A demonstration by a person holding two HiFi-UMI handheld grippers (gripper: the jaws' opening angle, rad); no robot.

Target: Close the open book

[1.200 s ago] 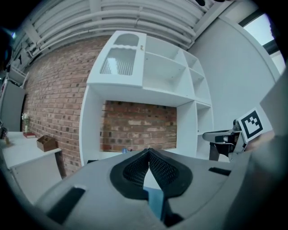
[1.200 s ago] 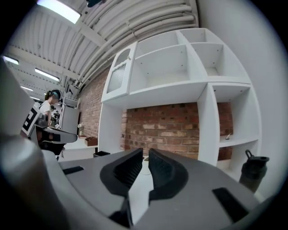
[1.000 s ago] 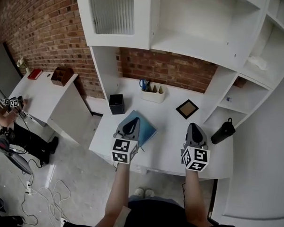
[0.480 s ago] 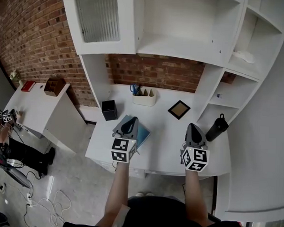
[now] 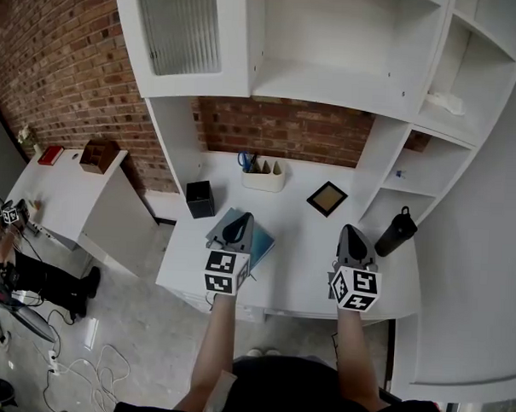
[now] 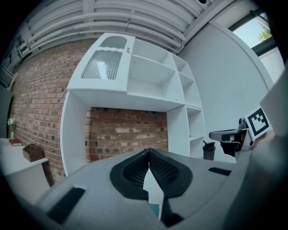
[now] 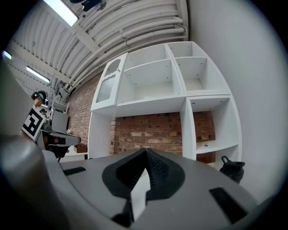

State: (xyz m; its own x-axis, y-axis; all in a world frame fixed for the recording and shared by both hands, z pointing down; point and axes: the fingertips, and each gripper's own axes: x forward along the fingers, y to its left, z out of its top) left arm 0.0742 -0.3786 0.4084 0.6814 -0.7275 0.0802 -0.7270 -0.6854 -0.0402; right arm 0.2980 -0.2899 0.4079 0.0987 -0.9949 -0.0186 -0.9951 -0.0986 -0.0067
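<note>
Left gripper, jaws together and empty, hovers over the blue book at the front-left of the desk. Right gripper, likewise closed on nothing, hangs well apart. To me the book looks flat, cover up; I'd check for a raised page before pressing down.

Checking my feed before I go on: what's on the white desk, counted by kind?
Book: 1
Black box: 1
White organizer: 1
Framed picture: 1
Black bottle: 1
Total: 5
</note>
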